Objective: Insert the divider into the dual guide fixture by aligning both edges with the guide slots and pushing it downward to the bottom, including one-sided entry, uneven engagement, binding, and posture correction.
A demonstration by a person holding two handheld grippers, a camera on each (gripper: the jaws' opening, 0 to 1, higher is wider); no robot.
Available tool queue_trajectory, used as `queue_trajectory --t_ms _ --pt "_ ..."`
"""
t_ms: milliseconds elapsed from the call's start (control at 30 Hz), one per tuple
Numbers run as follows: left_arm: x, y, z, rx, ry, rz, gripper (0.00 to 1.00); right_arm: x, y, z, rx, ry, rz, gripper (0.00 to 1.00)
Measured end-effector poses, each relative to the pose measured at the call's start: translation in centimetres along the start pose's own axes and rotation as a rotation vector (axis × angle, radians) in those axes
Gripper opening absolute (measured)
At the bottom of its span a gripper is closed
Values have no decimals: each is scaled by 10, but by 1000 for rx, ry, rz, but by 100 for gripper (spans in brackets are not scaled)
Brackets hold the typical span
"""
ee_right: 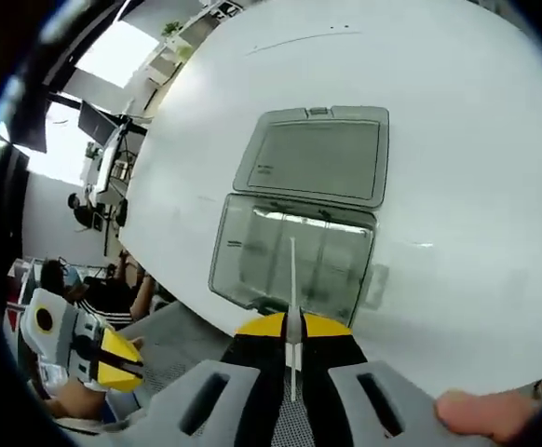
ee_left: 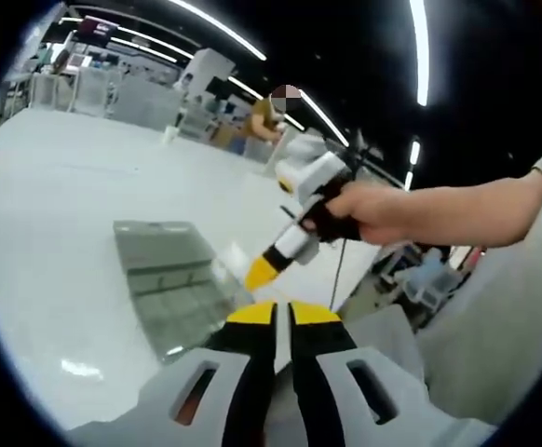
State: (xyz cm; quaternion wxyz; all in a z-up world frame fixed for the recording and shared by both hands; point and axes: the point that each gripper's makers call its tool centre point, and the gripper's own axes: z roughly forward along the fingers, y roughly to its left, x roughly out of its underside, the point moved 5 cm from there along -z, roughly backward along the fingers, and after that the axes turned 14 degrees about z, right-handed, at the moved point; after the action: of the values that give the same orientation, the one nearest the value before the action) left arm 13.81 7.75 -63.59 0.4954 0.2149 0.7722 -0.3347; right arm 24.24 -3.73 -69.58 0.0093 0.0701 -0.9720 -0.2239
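Right gripper pinches divider edge-on, above open clear box on white table. Left gripper — jaws pressed together, holding nothing — near box's edge.

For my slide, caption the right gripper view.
Right gripper pinches the thin divider edge-on above the open clear box on the white table.

White worktop under long ceiling lights, with desks behind and bright window.
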Motion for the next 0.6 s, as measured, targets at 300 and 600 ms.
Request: queue_trajectory --t_ms 300,600 --pt "3 0 0 -6 -3 -3 1 -7 -1 4 95 -5 53 0" --pt "8 1 -2 -14 -6 -10 1 -7 0 8 136 8 87 0"
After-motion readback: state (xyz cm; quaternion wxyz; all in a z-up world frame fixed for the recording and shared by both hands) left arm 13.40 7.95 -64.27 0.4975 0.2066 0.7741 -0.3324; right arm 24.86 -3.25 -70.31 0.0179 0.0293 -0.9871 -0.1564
